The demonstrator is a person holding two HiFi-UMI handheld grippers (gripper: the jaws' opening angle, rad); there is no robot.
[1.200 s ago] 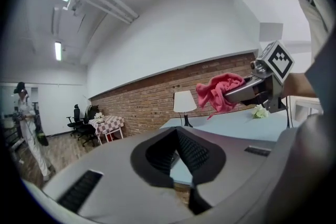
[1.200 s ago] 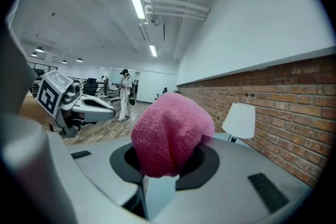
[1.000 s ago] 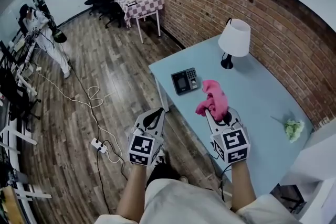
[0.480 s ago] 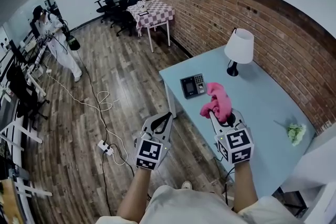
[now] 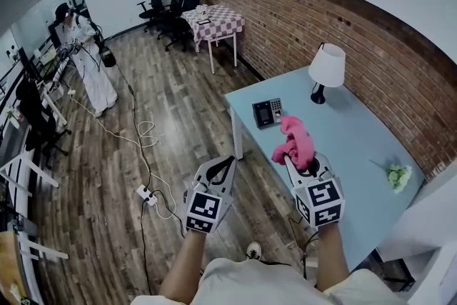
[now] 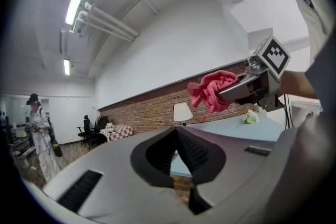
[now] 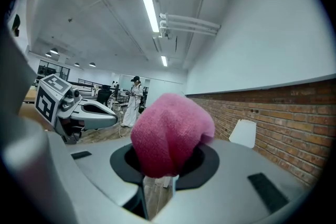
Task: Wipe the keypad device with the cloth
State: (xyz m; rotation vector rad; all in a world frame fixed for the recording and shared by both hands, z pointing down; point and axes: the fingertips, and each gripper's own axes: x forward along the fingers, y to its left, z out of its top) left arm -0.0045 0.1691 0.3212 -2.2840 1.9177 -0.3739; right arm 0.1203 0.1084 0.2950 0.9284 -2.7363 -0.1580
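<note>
The black keypad device (image 5: 268,111) lies near the left end of the light blue table (image 5: 343,153). My right gripper (image 5: 299,161) is held over the table's near edge, shut on a bunched pink cloth (image 5: 293,141) that stands up out of its jaws; the cloth (image 7: 169,131) fills the middle of the right gripper view. My left gripper (image 5: 221,169) hangs over the wooden floor, left of the table, shut with nothing in it. In the left gripper view the jaws (image 6: 177,150) meet, and the cloth (image 6: 211,89) shows to the right.
A white lamp (image 5: 327,71) stands at the table's far edge by the brick wall. A small bunch of white flowers (image 5: 398,176) lies at the right end. A power strip and cables (image 5: 146,193) lie on the floor. A person (image 5: 86,53) stands far left; a checkered table (image 5: 213,20) with office chairs is behind.
The view has shifted, so the table and keypad device now sit slightly further right and lower in the picture. Both grippers keep their pose, the cloth still held.
</note>
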